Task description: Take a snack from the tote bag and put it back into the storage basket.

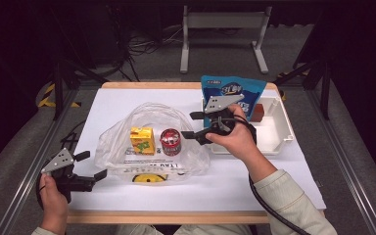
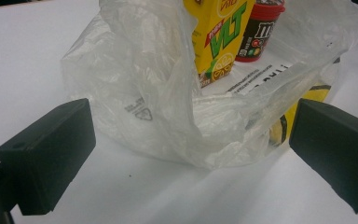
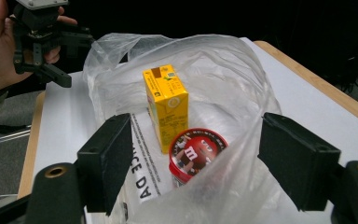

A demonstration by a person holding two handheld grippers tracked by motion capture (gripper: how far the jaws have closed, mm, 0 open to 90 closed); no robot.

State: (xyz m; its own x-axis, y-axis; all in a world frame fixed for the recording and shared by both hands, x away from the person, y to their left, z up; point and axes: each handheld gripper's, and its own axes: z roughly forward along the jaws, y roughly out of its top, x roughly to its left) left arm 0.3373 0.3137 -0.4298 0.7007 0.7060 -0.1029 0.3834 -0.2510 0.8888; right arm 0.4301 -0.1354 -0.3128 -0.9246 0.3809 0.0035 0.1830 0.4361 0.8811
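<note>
— What's on the table in front of you?

— A clear plastic bag (image 1: 149, 142), lying open on the white table (image 1: 254, 176), with a yellow drink carton (image 1: 142, 140) and a red M&M's tub (image 1: 171, 142) standing side by side inside it. My right gripper (image 1: 192, 125) hovers just beside the bag, jaws wide apart and holding nothing. My left gripper (image 1: 92, 165) waits near the bag's other side, likewise released.

— How will the bag handle?

— Thin, limp and slippery, I judge; it weighs next to nothing and will crumple. I would pinch the rim, as the film gives no firm hold elsewhere.

— Any writing?

— "VLT" with a lemon on the carton, the M&M's logo on the tub, and black print on the bag I cannot read fully. A blue pouch (image 1: 235, 93) stands in the white tray (image 1: 281, 127).
</note>
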